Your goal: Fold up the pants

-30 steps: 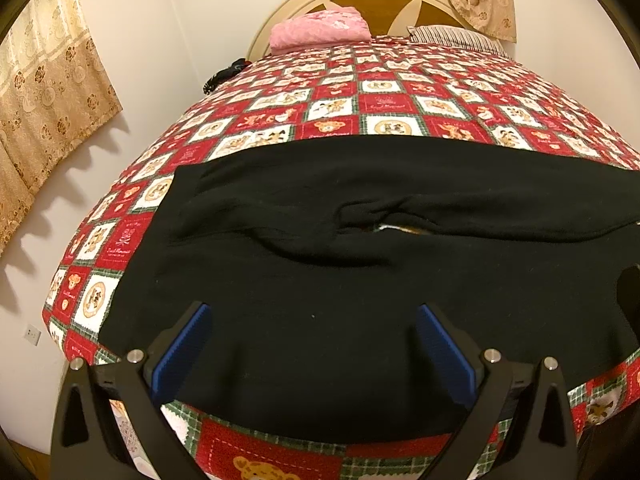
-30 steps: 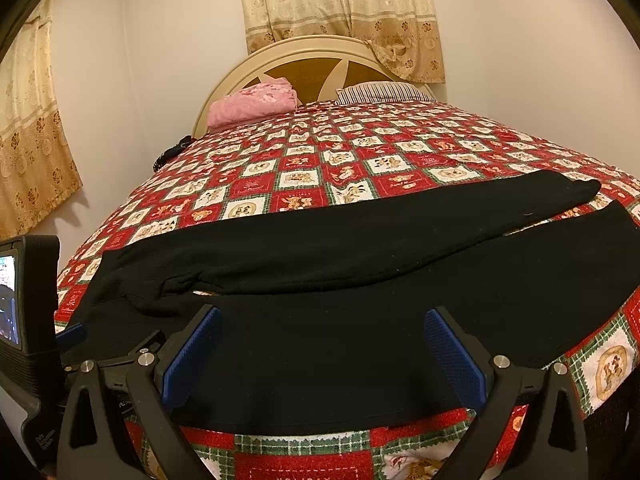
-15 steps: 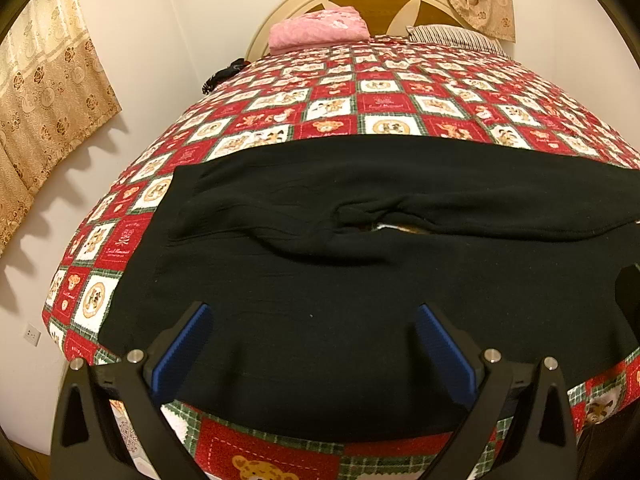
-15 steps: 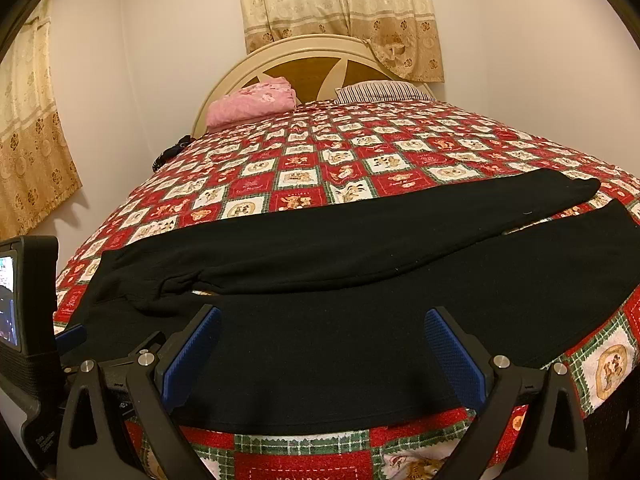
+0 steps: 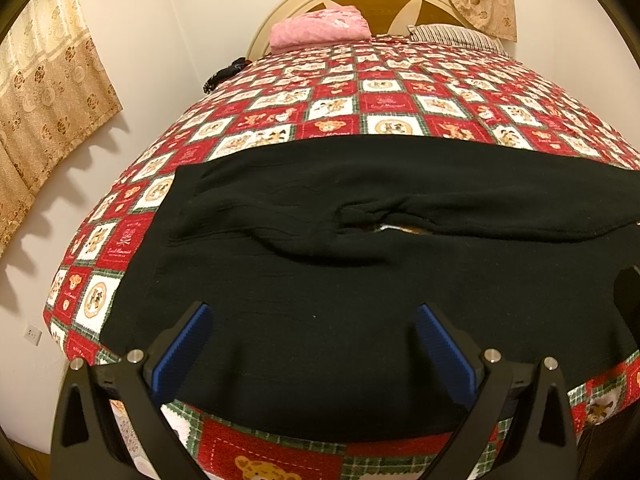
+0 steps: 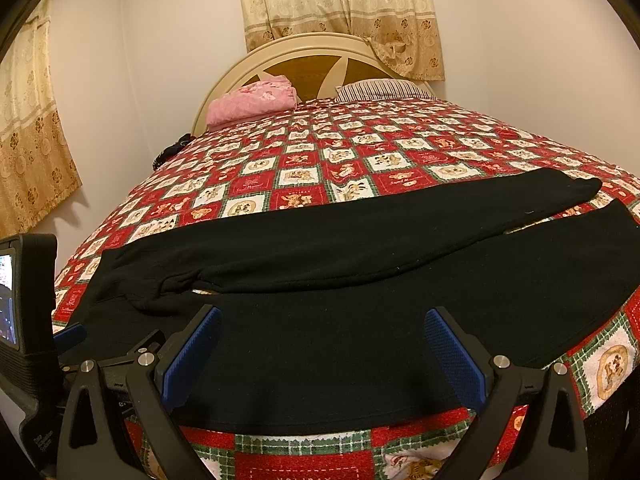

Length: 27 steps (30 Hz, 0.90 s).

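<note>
Black pants [image 5: 360, 264] lie spread flat across the near part of the bed, waistband to the left, both legs running to the right [image 6: 360, 280]. A small gap at the crotch shows the quilt beneath. My left gripper [image 5: 312, 316] hovers open over the seat of the pants near the bed's front edge, nothing between its blue pads. Further right, over the near leg, my right gripper [image 6: 322, 318] is open too. The left gripper's body and screen [image 6: 28, 304] show at the left edge of the right wrist view.
A red, white and green bear-patterned quilt [image 6: 304, 160] covers the bed. A pink folded blanket [image 6: 252, 102] and a striped pillow [image 6: 380, 88] rest by the cream headboard [image 6: 304, 50]. A dark object [image 5: 224, 74] lies at the bed's far left edge. Curtains [image 5: 44, 100] hang left.
</note>
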### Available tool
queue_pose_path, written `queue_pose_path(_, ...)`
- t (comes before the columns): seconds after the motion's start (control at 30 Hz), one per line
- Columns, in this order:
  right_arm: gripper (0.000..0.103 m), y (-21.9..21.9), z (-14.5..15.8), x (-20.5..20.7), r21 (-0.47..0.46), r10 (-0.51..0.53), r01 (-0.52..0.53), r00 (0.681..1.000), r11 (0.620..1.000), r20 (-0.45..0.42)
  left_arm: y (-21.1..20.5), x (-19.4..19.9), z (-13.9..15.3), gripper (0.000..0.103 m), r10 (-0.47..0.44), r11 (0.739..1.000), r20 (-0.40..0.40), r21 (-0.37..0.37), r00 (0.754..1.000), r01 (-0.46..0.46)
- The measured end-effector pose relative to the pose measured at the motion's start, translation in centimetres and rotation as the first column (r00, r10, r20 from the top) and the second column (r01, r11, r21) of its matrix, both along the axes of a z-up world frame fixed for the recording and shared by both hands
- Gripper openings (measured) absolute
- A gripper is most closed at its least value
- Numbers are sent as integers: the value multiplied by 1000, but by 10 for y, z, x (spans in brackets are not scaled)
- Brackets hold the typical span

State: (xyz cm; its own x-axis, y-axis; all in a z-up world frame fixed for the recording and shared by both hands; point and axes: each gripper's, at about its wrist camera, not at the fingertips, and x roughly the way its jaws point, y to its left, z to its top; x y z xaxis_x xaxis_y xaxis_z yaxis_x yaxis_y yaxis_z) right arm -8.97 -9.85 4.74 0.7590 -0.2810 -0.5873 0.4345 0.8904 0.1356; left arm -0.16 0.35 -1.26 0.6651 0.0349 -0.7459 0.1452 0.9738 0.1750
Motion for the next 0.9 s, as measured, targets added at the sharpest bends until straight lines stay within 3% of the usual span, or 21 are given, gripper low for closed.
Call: queue_pose_path(0.9, 102, -1, -2, 0, 5, -2, 2, 1000, 1000, -2, 4, 1, 0, 103, 3, 1000, -8, -5, 1000, -3)
